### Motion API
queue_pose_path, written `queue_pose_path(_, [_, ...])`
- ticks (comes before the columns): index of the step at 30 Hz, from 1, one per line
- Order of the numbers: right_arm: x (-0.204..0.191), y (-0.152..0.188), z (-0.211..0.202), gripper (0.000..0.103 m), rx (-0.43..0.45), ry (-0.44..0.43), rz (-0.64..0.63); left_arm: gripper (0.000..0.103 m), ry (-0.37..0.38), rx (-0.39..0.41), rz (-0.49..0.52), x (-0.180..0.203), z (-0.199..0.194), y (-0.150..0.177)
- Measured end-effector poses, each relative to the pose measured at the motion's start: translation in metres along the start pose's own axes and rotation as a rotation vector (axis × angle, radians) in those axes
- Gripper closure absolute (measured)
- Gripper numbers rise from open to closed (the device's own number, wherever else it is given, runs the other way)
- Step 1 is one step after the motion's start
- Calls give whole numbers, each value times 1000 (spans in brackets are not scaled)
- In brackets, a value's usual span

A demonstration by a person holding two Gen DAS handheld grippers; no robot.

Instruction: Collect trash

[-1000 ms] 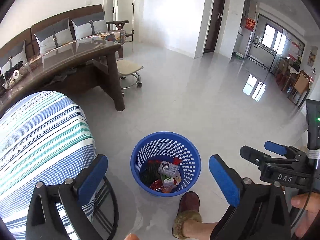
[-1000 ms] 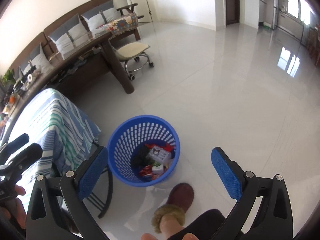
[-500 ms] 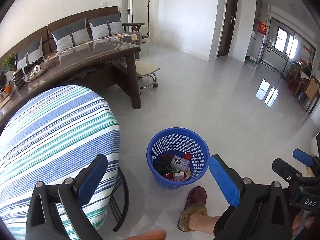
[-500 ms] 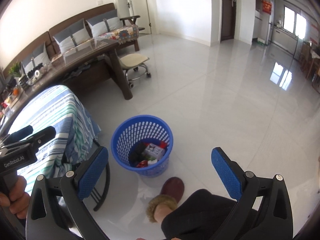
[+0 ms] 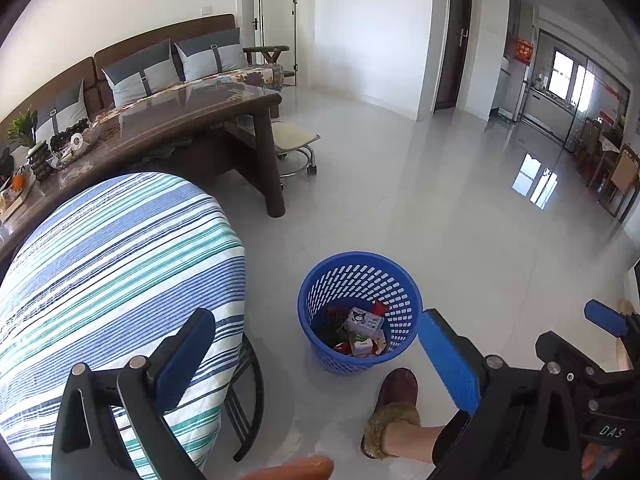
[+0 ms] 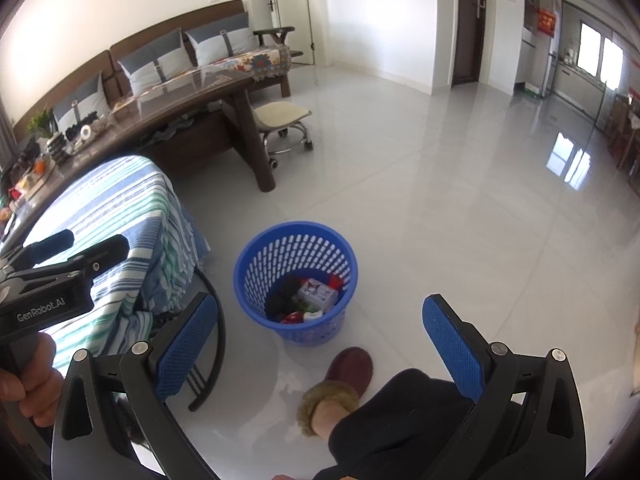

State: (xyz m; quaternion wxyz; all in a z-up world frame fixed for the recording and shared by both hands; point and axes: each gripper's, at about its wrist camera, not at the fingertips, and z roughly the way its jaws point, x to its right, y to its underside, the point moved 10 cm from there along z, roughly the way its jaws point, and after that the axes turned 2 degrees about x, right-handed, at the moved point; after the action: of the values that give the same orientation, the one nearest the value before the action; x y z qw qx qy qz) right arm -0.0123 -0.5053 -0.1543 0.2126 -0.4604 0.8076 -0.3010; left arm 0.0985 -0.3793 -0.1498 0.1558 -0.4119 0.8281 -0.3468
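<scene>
A blue mesh wastebasket (image 5: 360, 312) (image 6: 295, 280) stands on the pale tiled floor. Inside lie a small white carton (image 5: 363, 320) (image 6: 318, 294), red wrappers and dark scraps. My left gripper (image 5: 316, 356) hangs open well above the floor, with the basket seen between its blue pads and nothing held. My right gripper (image 6: 318, 344) is also open and empty, high over the basket. Each gripper shows at the edge of the other's view: the right one (image 5: 600, 344), the left one (image 6: 64, 264).
A table under a blue-striped cloth (image 5: 104, 280) (image 6: 116, 216) stands left of the basket. A person's slippered foot (image 5: 394, 408) (image 6: 340, 384) rests just before it. A dark wooden table (image 5: 160, 128), a stool (image 5: 294, 144) and a sofa (image 5: 160, 64) lie beyond.
Both grippers have risen and drawn back from the basket, which now looks smaller and lower in both views. More of the striped table shows. Both stay open.
</scene>
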Motion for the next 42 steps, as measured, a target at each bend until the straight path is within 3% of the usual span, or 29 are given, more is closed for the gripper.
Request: queue_pose_path(42, [1, 10, 0, 0, -17, 1, 2, 0, -3, -10, 36, 8, 3, 5])
